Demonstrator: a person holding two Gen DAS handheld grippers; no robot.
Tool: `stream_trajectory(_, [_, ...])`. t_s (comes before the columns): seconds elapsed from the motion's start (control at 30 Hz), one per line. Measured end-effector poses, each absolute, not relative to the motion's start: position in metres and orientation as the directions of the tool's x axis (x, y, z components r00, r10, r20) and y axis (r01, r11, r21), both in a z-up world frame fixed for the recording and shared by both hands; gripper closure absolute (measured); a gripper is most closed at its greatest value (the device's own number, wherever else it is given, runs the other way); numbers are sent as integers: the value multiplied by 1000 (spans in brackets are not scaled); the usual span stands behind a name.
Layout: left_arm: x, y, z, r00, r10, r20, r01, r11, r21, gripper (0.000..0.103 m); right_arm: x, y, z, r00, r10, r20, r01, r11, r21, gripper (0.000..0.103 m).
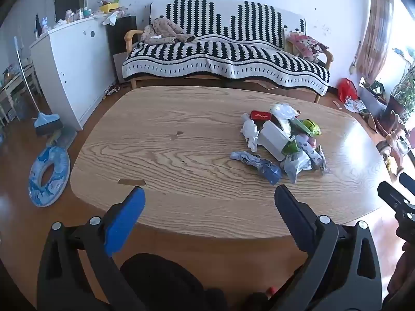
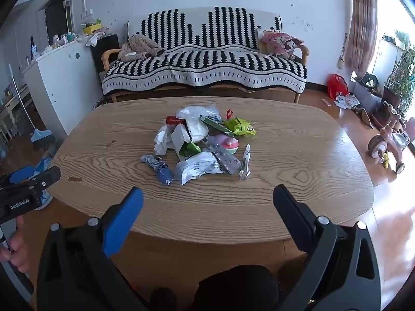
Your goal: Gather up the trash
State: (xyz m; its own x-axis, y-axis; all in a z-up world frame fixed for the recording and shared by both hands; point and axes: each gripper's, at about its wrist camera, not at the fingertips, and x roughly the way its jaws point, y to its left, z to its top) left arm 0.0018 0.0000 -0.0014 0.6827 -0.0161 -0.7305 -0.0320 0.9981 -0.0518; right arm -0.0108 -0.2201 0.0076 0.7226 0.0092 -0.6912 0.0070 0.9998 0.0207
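Note:
A pile of trash lies on the wooden table: crumpled white tissue, a red box, green wrappers, a blister pack, plastic bags and a blue wrapper. In the left wrist view the pile lies right of centre. My left gripper is open and empty above the table's near edge, well short of the pile. My right gripper is open and empty, also near the front edge, with the pile straight ahead. Each gripper shows at the other view's edge.
A sofa with a black-and-white throw stands behind the table. A white cabinet and a broom are at left. A blue swim ring lies on the floor. A pink tricycle and plants stand at right.

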Motion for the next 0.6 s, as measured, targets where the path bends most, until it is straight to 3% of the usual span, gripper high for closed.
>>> stream_trajectory(0.6, [7, -2, -5, 669, -12, -743, -11, 1000, -25, 6, -5, -219, 3, 693, 15, -721, 13, 999, 34, 6])
